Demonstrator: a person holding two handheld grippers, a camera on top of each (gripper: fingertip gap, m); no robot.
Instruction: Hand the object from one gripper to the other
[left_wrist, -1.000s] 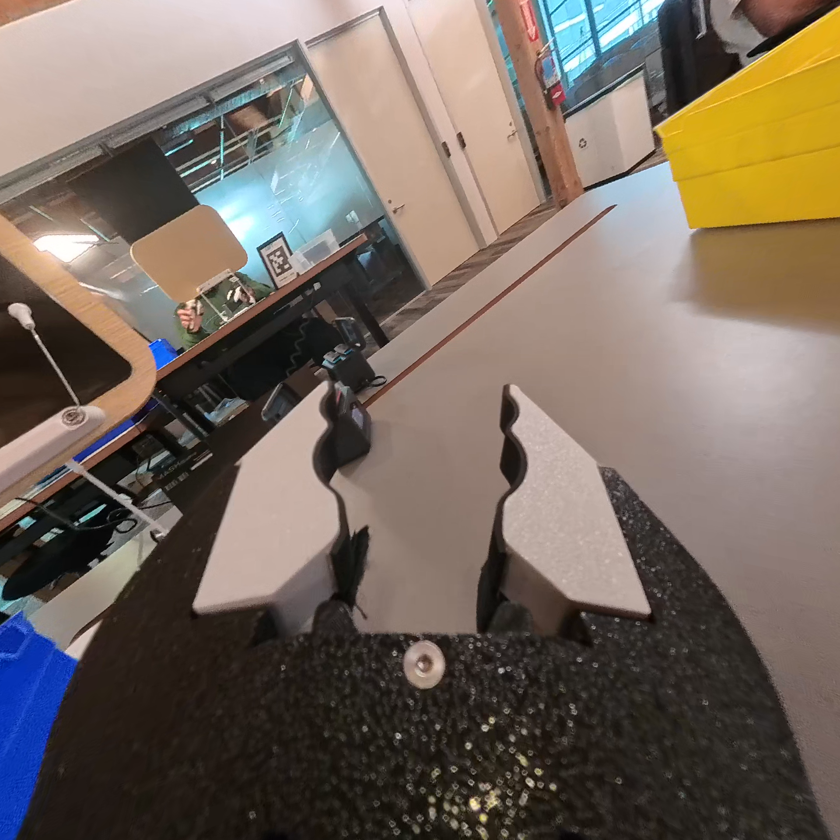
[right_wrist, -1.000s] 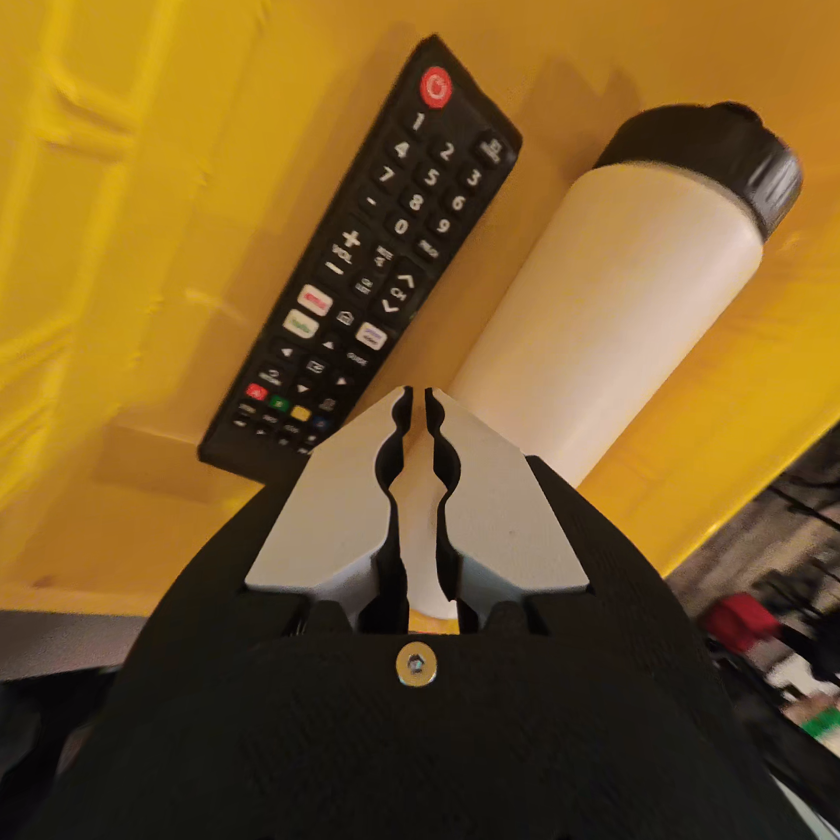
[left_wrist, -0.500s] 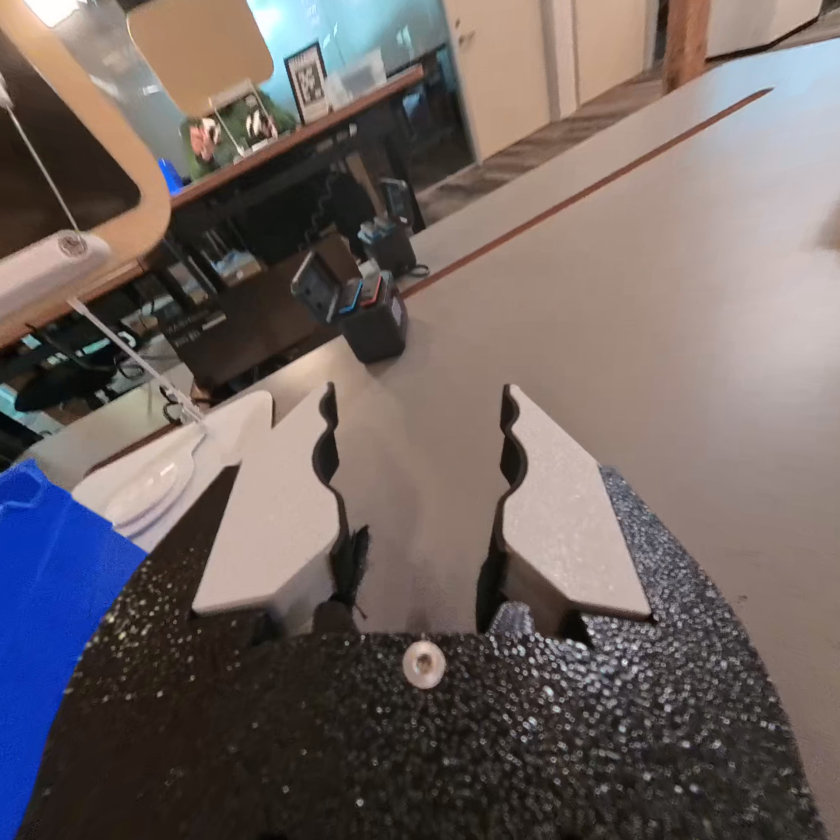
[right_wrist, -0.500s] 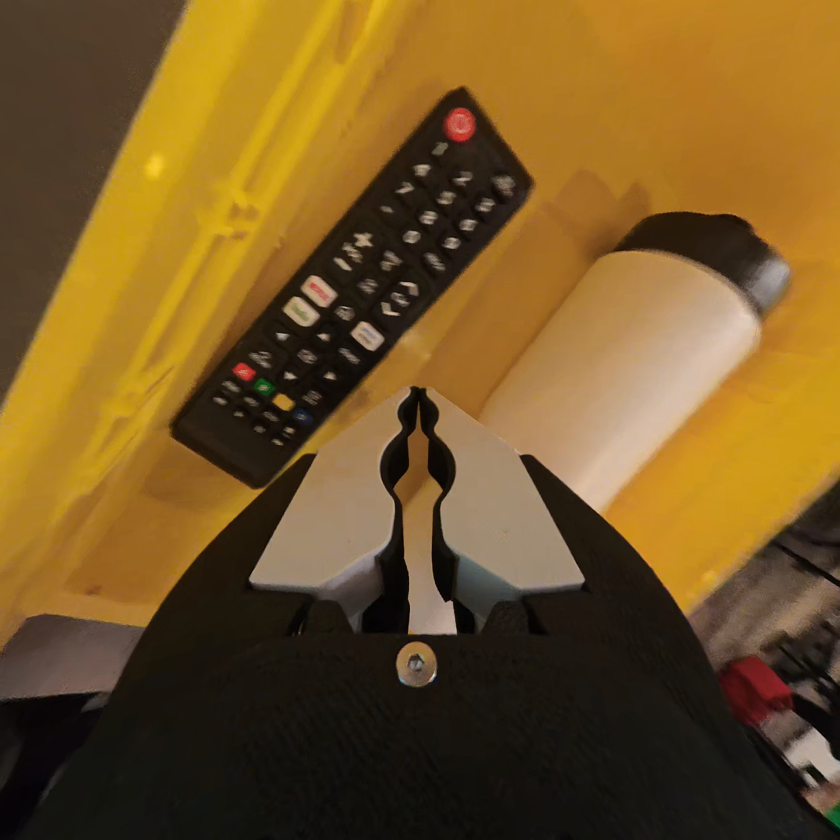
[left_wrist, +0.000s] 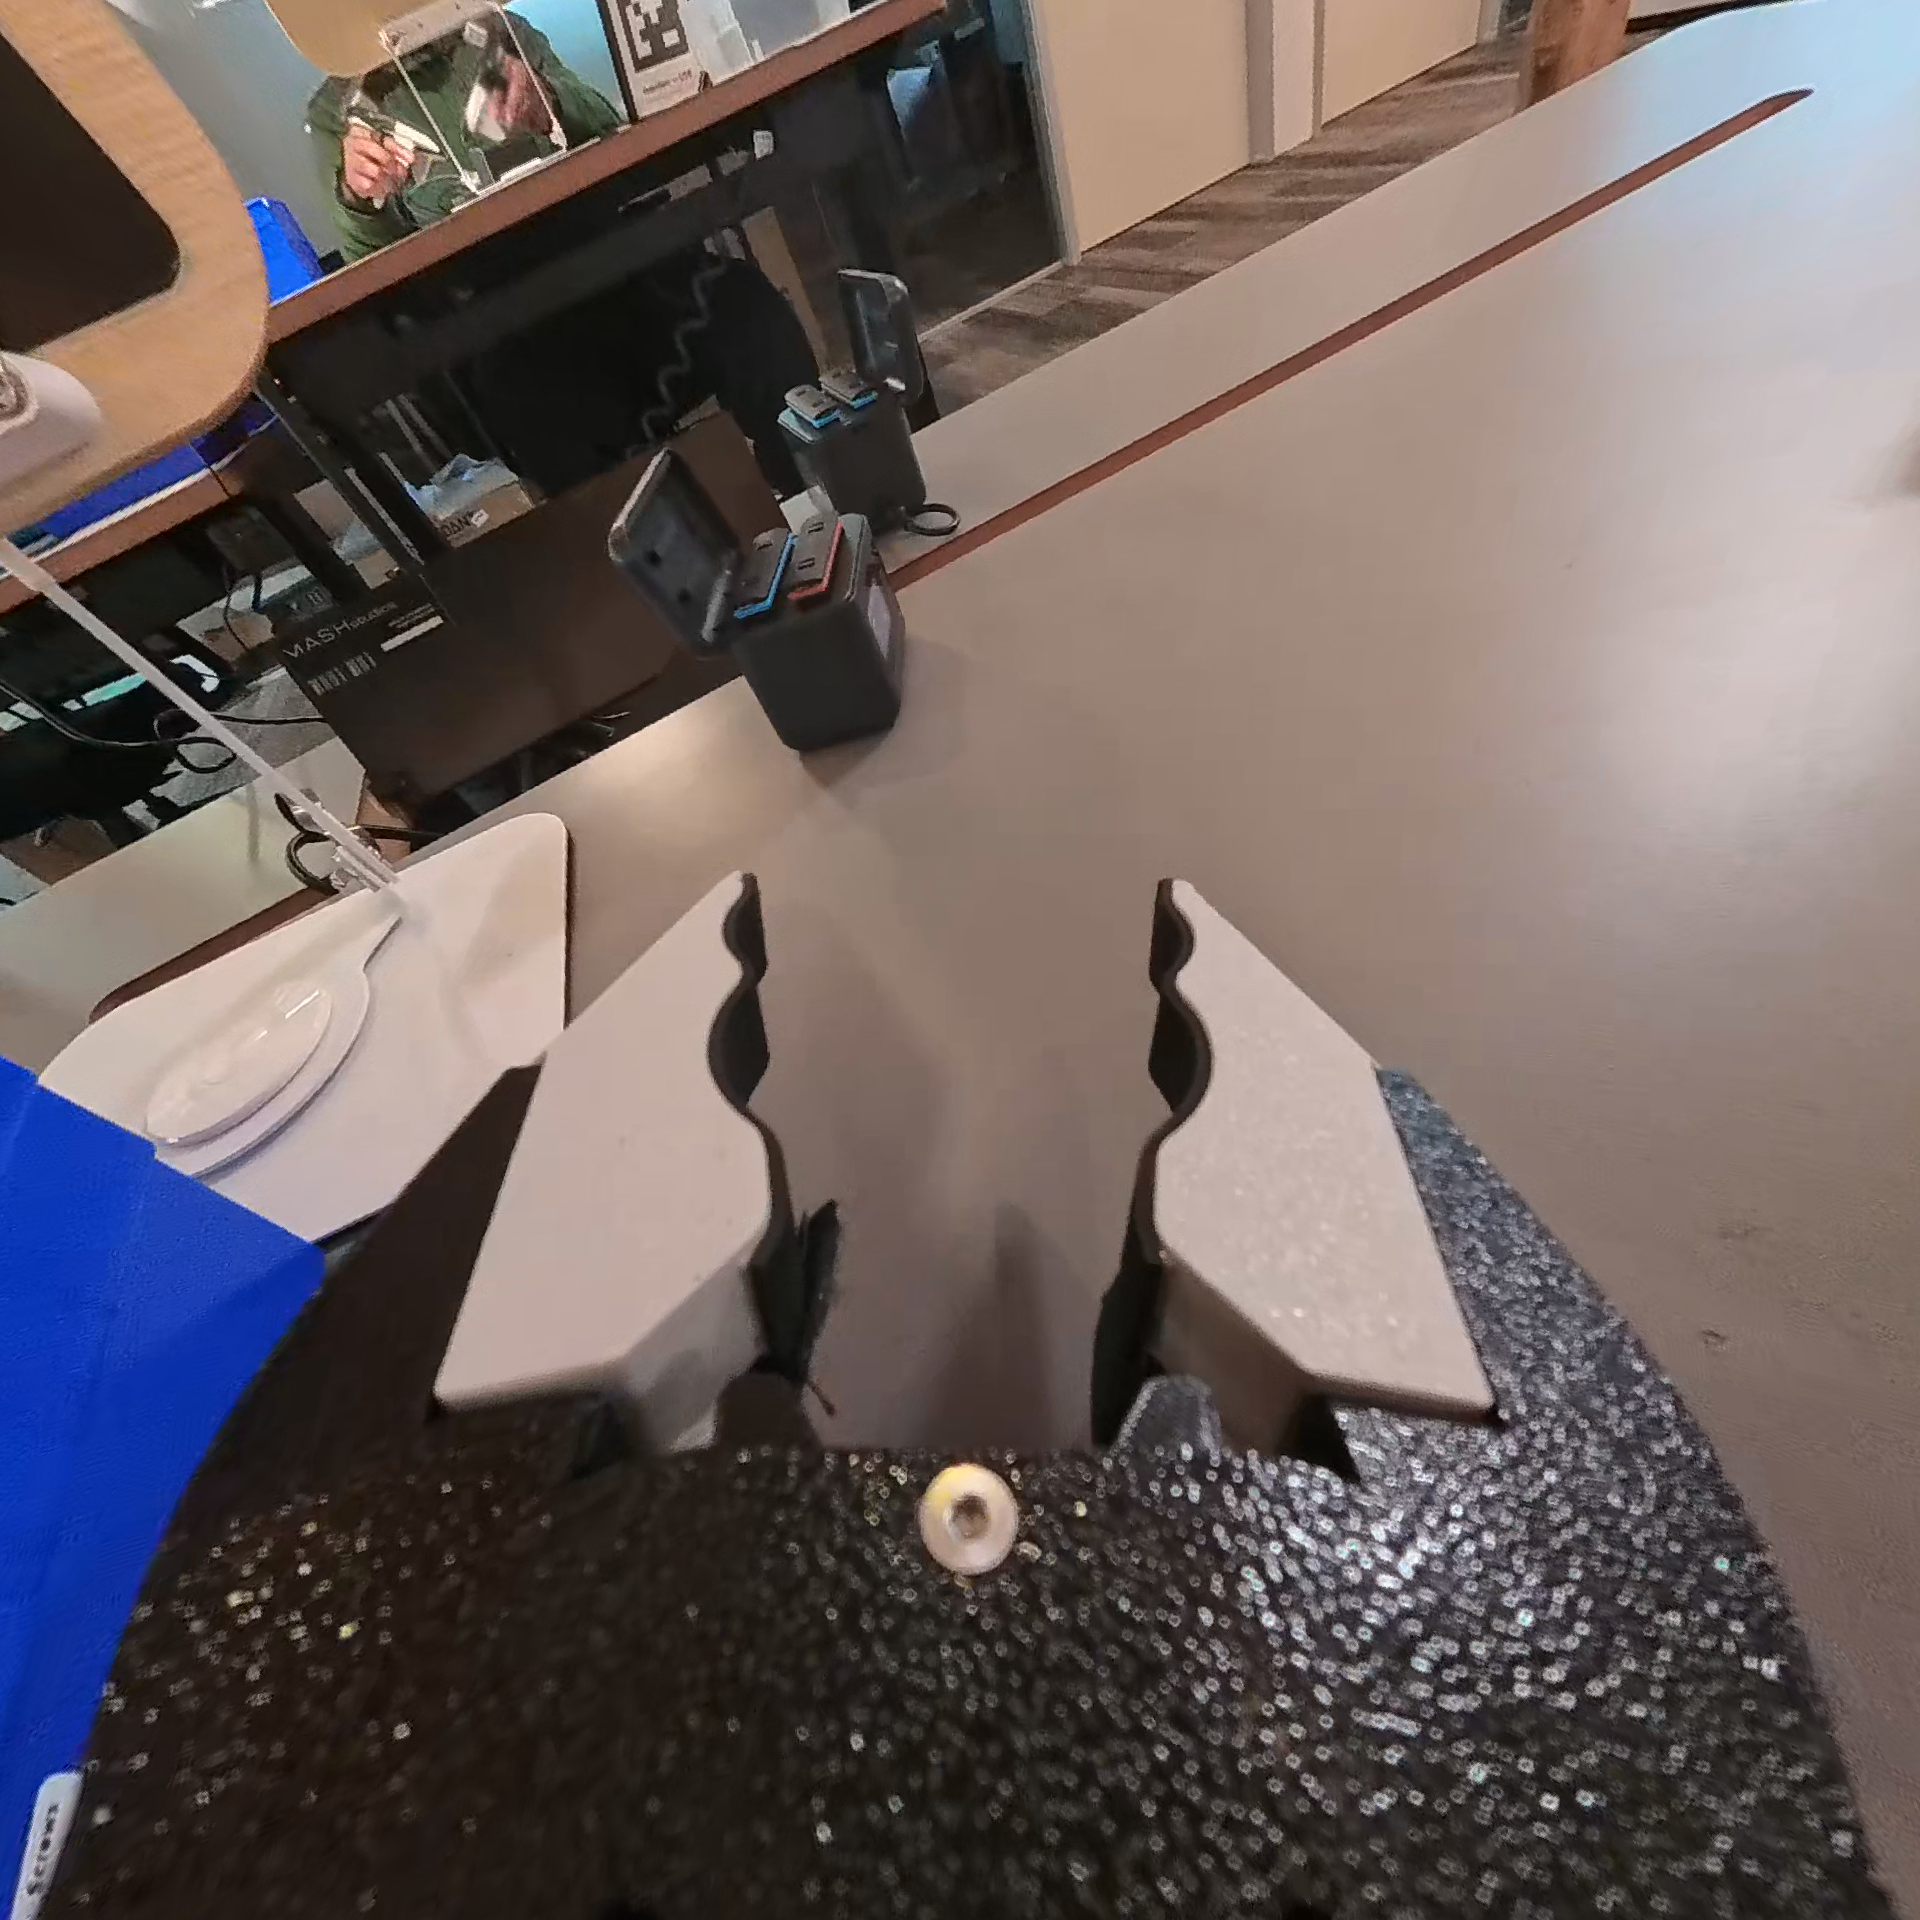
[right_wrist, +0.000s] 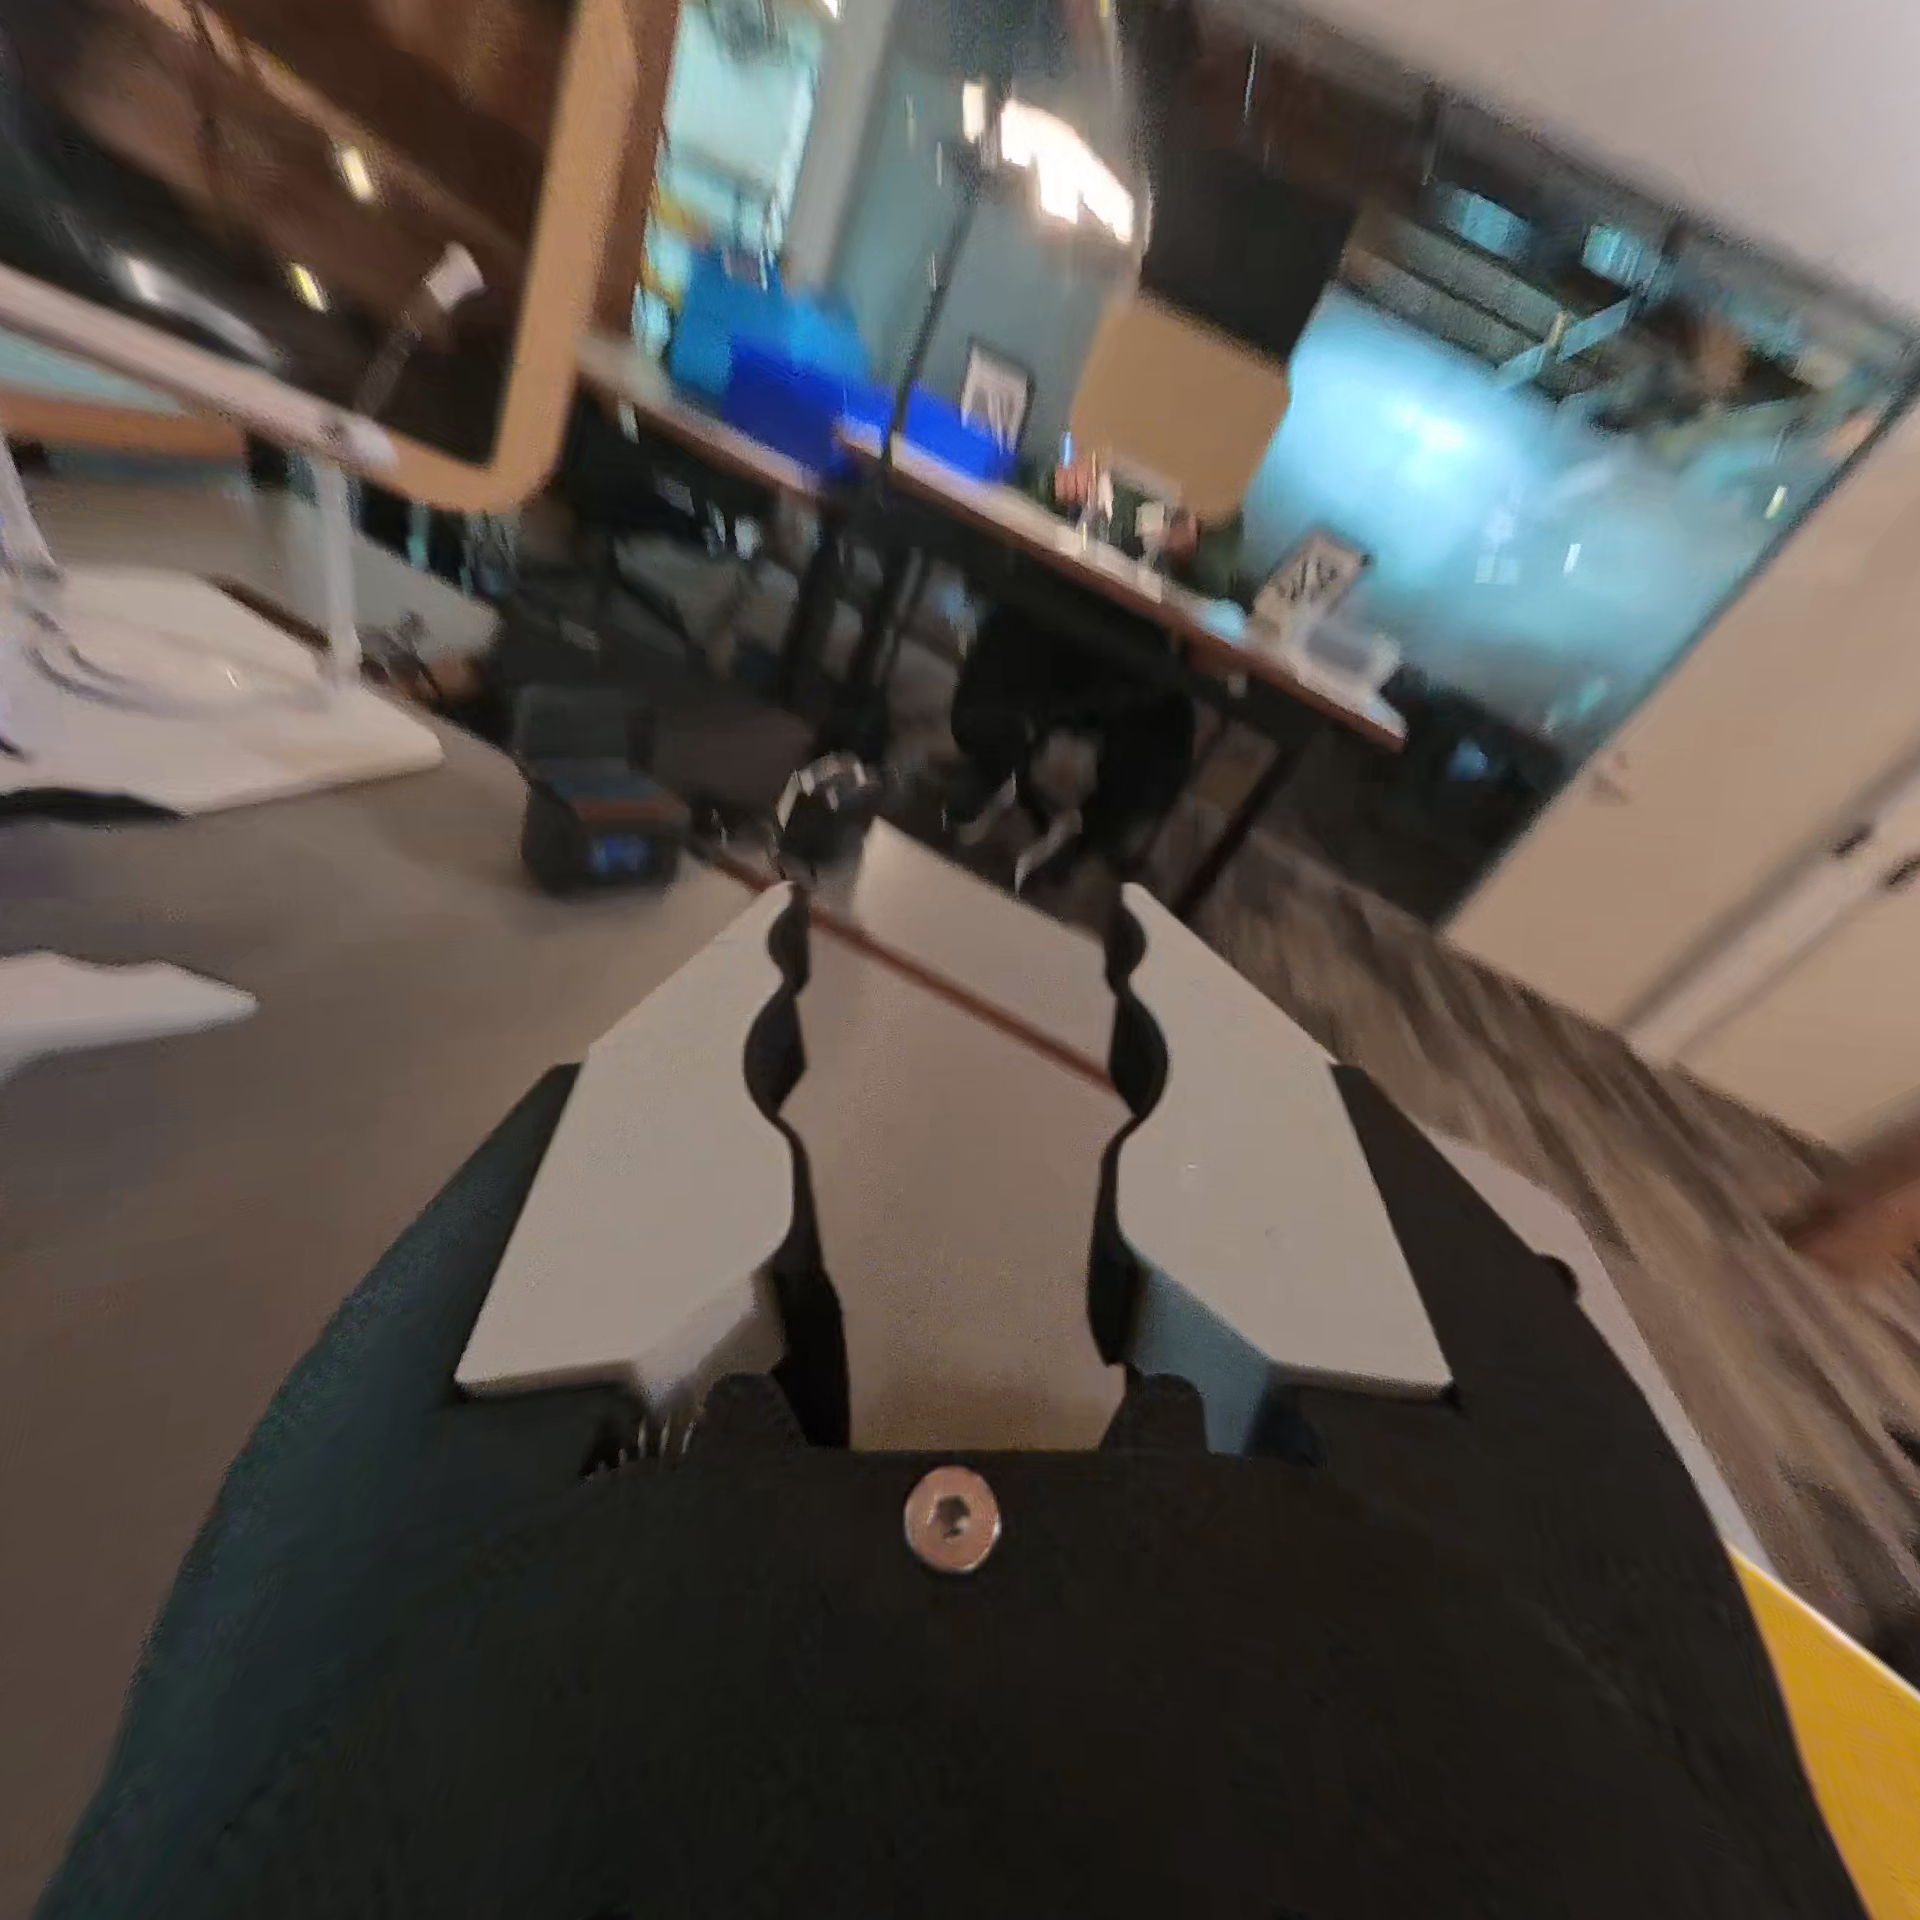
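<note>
Both tongs, left (left_wrist: 956, 904) and right (right_wrist: 956, 904), are spread and empty above the grey worktop (left_wrist: 1455, 623), apparently readied for grasping. No object for handing over shows; only a yellow bin corner (right_wrist: 1860, 1704) is visible.

Two black charger boxes (left_wrist: 831, 644), one blue bin (left_wrist: 114, 1351), one white lamp base (left_wrist: 343, 1039), one grey table (left_wrist: 1455, 727).

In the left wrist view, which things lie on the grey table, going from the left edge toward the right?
Blue bin → white flat base → left gripper, open and empty → bare grey table. The dark charger case stands farther back, so its place in this order is unclear.
</note>
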